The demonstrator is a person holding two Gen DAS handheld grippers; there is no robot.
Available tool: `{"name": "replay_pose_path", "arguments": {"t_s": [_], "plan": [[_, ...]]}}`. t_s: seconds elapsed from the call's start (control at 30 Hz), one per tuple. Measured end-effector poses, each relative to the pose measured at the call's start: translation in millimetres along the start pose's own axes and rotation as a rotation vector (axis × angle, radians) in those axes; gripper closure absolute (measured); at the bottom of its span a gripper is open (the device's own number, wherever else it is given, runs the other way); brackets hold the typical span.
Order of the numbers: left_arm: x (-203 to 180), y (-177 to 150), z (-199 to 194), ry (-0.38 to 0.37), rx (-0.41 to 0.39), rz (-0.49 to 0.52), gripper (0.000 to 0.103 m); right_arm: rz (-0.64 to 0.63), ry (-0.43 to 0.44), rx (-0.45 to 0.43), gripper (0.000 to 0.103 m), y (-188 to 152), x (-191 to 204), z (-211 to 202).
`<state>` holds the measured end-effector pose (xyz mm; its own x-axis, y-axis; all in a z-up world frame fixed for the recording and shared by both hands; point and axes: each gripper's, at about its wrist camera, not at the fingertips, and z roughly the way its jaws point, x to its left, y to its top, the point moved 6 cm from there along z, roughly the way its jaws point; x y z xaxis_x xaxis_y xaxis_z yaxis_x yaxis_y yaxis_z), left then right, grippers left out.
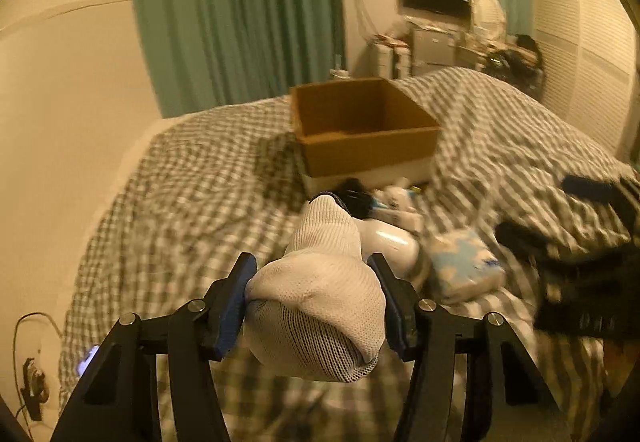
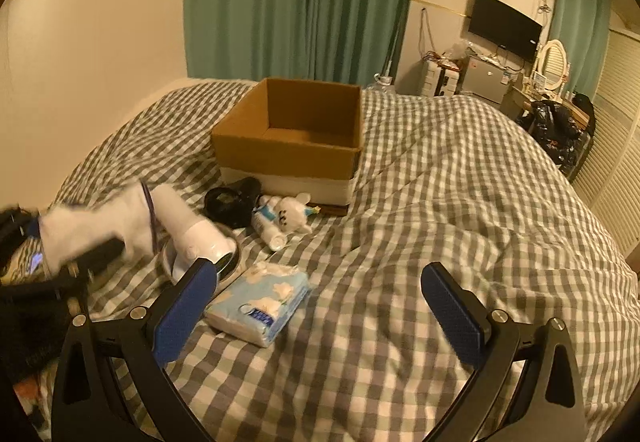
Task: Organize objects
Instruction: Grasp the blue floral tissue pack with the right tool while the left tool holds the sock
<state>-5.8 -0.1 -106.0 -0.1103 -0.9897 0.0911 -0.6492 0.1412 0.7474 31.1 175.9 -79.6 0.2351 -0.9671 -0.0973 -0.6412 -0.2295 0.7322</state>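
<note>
Left tongs (image 1: 312, 306) gripping sock (image 1: 320, 306), right tongs (image 2: 320, 306) agape

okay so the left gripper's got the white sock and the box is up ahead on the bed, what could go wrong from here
1. The white sock is pinched only at its bunched middle by the left gripper, and its loose ends could snag on the cardboard box rim.
2. The carry passes over the hair dryer and tissue pack; a low sweep might knock them.
3. The right gripper, jaws open, hovers nearby and could collide.

Left gripper (image 1: 312, 306) clamps something between its pads; right gripper (image 2: 320, 306) gapes wide.
</note>
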Motion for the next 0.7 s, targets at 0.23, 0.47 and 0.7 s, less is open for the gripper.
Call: {"name": "replay_pose_path", "arguments": {"t_s": [0.23, 0.47, 0.7], "plan": [[15.9, 3.2, 8.7, 0.02, 0.012, -0.041, 0.044, -0.054, 0.019, 0.056, 0.0, -6.8, 23.1, 18.0], [16.4, -3.5, 17.8, 0.022, 0.032, -0.046, 0.044, -0.094, 0.011, 0.145, 0.006, -19.1, 33.4, 51.3], [12.5, -9.0, 19.0, 0.032, 0.034, -0.027, 0.044, -0.109, 0.046, 0.201, 0.022, -30.6, 37.9, 64.8]]}}
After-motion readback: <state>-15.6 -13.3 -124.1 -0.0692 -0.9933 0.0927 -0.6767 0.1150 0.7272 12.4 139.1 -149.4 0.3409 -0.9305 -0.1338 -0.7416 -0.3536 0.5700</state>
